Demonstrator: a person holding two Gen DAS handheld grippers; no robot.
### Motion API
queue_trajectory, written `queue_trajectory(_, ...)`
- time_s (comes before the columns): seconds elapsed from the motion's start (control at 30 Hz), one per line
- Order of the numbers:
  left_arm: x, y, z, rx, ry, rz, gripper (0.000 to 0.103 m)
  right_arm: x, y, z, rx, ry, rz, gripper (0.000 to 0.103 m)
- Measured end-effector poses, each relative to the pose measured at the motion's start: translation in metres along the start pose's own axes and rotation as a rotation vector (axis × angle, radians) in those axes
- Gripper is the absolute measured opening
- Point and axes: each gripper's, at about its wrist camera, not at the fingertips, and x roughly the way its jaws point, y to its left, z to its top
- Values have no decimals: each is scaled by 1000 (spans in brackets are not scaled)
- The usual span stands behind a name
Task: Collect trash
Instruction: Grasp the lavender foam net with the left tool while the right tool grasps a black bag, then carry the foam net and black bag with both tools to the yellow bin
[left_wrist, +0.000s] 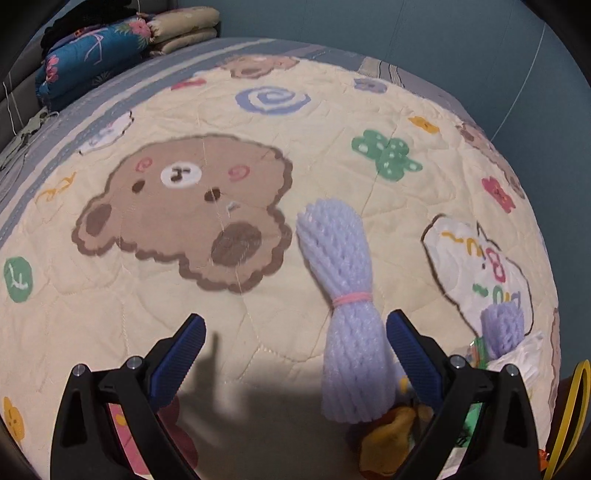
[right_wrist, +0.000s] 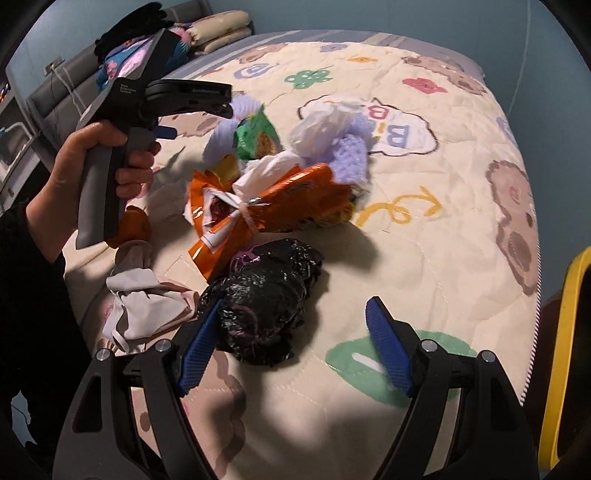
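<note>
Trash lies heaped on a cartoon bear quilt (left_wrist: 147, 288). In the left wrist view a lavender foam net bundle (left_wrist: 343, 295), tied with a pink band, lies between the fingers of my open left gripper (left_wrist: 295, 350), close to the right pad (left_wrist: 410, 354). In the right wrist view a crumpled black plastic bag (right_wrist: 266, 306) sits between the fingers of my open right gripper (right_wrist: 293, 347), against the left pad (right_wrist: 199, 347) and apart from the right one. Beyond it are an orange wrapper (right_wrist: 266, 206), a green wrapper (right_wrist: 256, 134), white tissue (right_wrist: 325, 122) and more lavender foam (right_wrist: 354, 155).
A hand (right_wrist: 92, 147) holds the left gripper above the heap's left side. White crumpled paper (right_wrist: 144, 306) lies left of the black bag. Folded blankets (left_wrist: 92, 55) are stacked at the bed's far corner. A yellow rim (right_wrist: 569, 332) stands beside the bed on the right.
</note>
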Motion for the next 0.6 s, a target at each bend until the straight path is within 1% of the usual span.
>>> queue_trajectory(0.1,4,-4,-3,27,7,1,94,9,3,3,0,15,16,74)
queue_trajectory(0.17,7,-4,-2,27,9,-6,89,13,5,4,4,19,25,69)
queue_trajectory(0.23,10,-2,0,4,23,-36,77,17,7,5,0,17,26,63)
queue_trajectory(0.27,12,-1,0,-8,30,-49,74,18,8,5,-3,19,28,60)
queue_trajectory(0.3,12,-3,-2,-11,37,-67,67,21,8,5,-5,26,31,58)
queue_trajectory(0.33,11,-6,-3,1,30,-76,60,23,9,4,-5,34,35,53)
queue_trajectory(0.37,9,-10,-6,21,19,-78,57,23,9,3,-5,38,39,48)
queue_trajectory(0.43,5,-20,-8,68,0,-84,45,25,10,3,-7,43,47,41)
queue_trajectory(0.47,6,-22,-9,75,3,-90,42,26,9,3,-7,46,54,39)
queue_trajectory(0.53,12,-24,-12,84,24,-94,31,27,9,3,0,54,67,37)
queue_trajectory(0.57,14,-25,-14,89,26,-86,31,28,8,2,5,54,71,35)
queue_trajectory(0.6,14,-28,-16,101,22,-78,28,27,8,2,9,53,76,35)
